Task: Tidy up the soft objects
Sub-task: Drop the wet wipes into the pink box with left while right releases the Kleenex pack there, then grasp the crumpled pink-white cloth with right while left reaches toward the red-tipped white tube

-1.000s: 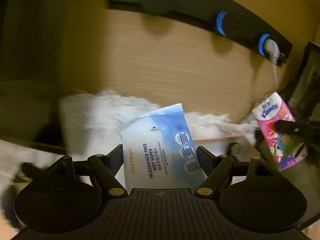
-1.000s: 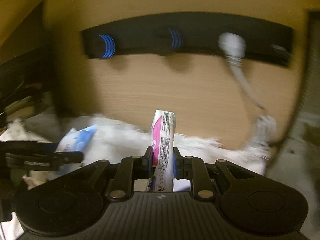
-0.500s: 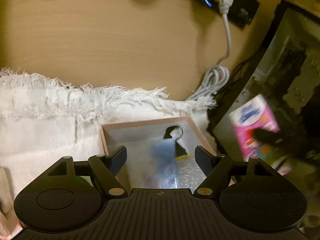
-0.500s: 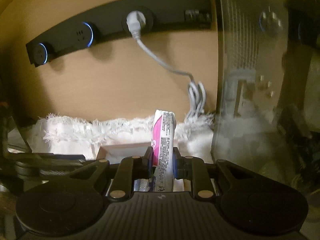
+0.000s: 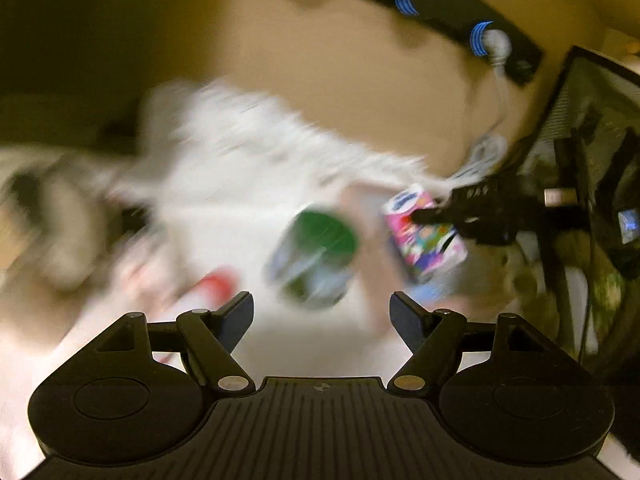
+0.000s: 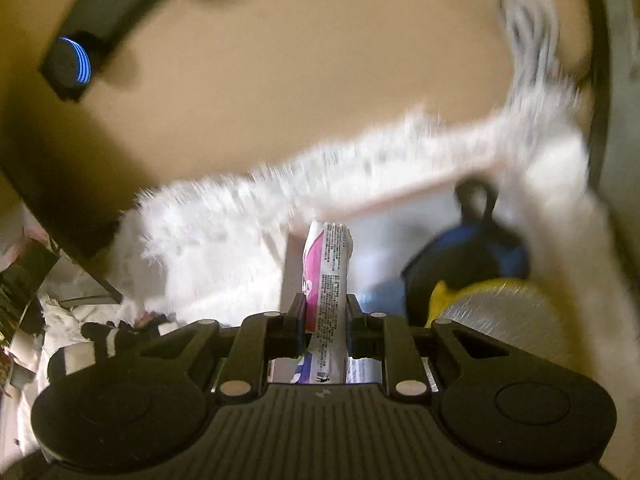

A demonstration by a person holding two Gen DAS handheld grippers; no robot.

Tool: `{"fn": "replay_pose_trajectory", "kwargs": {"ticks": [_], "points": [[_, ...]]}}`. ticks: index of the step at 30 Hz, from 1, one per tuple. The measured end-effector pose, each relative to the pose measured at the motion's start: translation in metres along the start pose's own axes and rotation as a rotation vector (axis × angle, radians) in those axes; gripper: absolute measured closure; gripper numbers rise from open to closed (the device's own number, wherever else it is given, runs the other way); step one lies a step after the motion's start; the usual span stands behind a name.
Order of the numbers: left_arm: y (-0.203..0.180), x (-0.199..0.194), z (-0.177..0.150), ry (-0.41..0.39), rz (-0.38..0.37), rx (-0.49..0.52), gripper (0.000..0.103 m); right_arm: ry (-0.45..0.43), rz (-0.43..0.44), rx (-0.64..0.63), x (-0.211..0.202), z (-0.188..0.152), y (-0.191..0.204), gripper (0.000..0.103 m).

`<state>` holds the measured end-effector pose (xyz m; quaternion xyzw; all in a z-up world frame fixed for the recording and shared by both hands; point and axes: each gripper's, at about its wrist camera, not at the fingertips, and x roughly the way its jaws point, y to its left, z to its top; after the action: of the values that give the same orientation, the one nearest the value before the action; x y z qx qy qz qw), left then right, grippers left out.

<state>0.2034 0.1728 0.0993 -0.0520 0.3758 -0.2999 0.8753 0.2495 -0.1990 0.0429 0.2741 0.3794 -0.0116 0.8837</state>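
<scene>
With the right tongs (image 6: pixel 323 322) clamped on the tissue pack (image 6: pixel 327 280) and the left tongs (image 5: pixel 321 314) apart and empty, lower the pack slowly into the box (image 6: pixel 400 200), releasing only once it rests inside.

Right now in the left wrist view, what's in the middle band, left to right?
Red-capped item → green-lidded container → pink Kleenex tissue pack → right gripper shut on the pack → dark glass-fronted case. All on the white fringed cloth; blurred.

both wrist views tilt down, close, sharing the white rug (image 5: pixel 248 168).
</scene>
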Motion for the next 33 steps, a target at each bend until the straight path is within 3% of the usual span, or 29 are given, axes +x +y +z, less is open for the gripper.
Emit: {"fn": "replay_pose_trajectory", "kwargs": {"ticks": [4,8,9,11,15,22,24,27,30,33], "points": [[0.038,-0.023,-0.033,0.018,0.132,-0.067,0.023,0.074,-0.047,0.006,0.032,-0.014,-0.004,0.084],[0.071,-0.037,-0.045,0.022,0.228,-0.129,0.023,0.064,-0.05,-0.043,0.029,-0.02,0.002,0.083],[0.077,-0.039,-0.045,0.018,0.243,-0.131,0.023,0.059,-0.065,-0.058,0.026,-0.021,0.004,0.079],[0.085,-0.04,-0.043,0.011,0.253,-0.128,0.023,0.043,-0.125,-0.094,0.017,-0.022,0.004,0.07],[0.087,-0.036,-0.035,-0.007,0.234,-0.064,0.023,0.008,-0.239,-0.186,-0.005,-0.029,0.004,0.067],[0.078,-0.016,-0.013,0.014,0.189,0.049,0.023,-0.149,-0.297,-0.368,-0.053,-0.046,0.042,0.053],[0.079,-0.014,-0.014,0.016,0.181,0.039,0.023,-0.196,-0.278,-0.428,-0.062,-0.054,0.065,0.046],[0.084,-0.017,-0.019,0.022,0.185,0.028,0.023,-0.215,-0.185,-0.526,-0.064,-0.073,0.104,0.041],[0.094,-0.028,-0.024,0.01,0.19,-0.005,0.023,-0.108,-0.041,-0.561,-0.04,-0.095,0.141,0.041],[0.108,-0.045,-0.028,-0.007,0.21,-0.032,0.023,0.053,0.063,-0.494,-0.002,-0.113,0.171,0.041]]}}
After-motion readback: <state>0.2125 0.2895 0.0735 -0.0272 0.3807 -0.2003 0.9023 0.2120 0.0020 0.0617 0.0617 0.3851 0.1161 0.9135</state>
